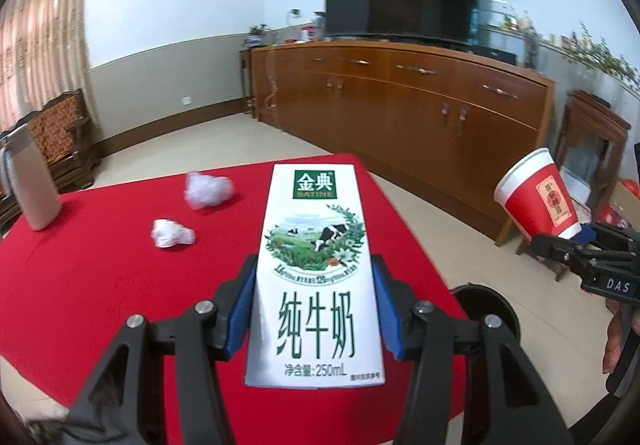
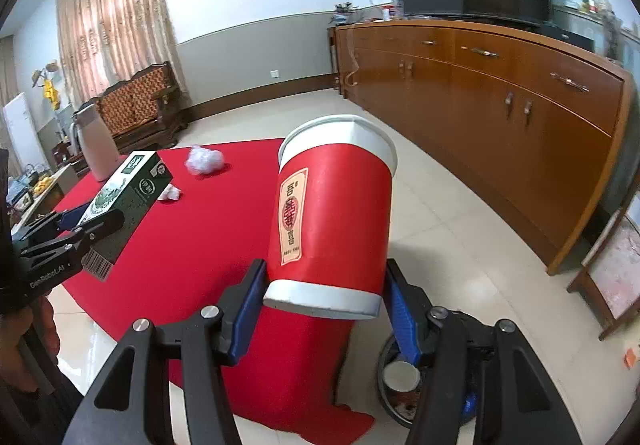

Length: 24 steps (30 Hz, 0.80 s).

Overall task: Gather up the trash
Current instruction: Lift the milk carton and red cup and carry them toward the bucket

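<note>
My left gripper [image 1: 315, 309] is shut on a white and green milk carton [image 1: 316, 273] and holds it above the red table [image 1: 100, 285]. It also shows at the left of the right wrist view [image 2: 80, 221] with the carton [image 2: 128, 193]. My right gripper [image 2: 326, 297] is shut on a red paper cup [image 2: 332, 221], held tilted over the floor past the table's right edge, above a dark trash bin [image 2: 400, 385]. The cup also shows in the left wrist view [image 1: 538, 195]. Two crumpled white paper balls [image 1: 208, 190] [image 1: 172, 233] lie on the table.
A white thermos jug [image 1: 34, 181] stands at the table's far left. A long wooden sideboard [image 1: 400, 101] with a TV runs along the back wall. The trash bin [image 1: 486, 305] sits on the tiled floor at the table's right. A small wooden stand [image 1: 592, 149] is at right.
</note>
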{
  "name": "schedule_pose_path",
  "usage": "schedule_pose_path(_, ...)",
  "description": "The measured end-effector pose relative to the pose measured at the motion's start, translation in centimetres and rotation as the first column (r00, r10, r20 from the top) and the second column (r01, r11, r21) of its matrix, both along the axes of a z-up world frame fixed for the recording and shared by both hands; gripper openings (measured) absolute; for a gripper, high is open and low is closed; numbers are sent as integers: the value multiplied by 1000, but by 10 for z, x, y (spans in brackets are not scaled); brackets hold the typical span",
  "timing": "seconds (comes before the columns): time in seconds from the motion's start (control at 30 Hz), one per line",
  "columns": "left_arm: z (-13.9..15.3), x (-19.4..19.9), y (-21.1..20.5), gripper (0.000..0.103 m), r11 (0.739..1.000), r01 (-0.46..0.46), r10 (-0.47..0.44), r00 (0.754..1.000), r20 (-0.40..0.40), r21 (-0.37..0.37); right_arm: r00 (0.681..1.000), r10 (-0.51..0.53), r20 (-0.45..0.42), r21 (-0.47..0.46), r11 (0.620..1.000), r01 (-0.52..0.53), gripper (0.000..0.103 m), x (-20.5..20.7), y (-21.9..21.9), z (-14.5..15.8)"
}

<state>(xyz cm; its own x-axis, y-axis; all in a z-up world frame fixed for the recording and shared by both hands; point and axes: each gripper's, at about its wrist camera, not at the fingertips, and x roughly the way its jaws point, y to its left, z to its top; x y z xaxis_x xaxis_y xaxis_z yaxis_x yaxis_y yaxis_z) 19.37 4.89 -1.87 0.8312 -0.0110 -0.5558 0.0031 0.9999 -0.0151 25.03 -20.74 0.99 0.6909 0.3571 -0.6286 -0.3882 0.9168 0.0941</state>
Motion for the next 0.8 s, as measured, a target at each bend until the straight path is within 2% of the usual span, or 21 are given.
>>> schedule_pose_path(0.5,-22,14,-109,55,984,179,-179,982,-59,-8,995,-94,-28,-40,995,93,59,-9,-93,-28)
schedule_pose_path(0.8,-45,22,-179,55,957,288,-287,951,-119,-5,986,-141,-94,-65,989,135,59,-6,-153,-65)
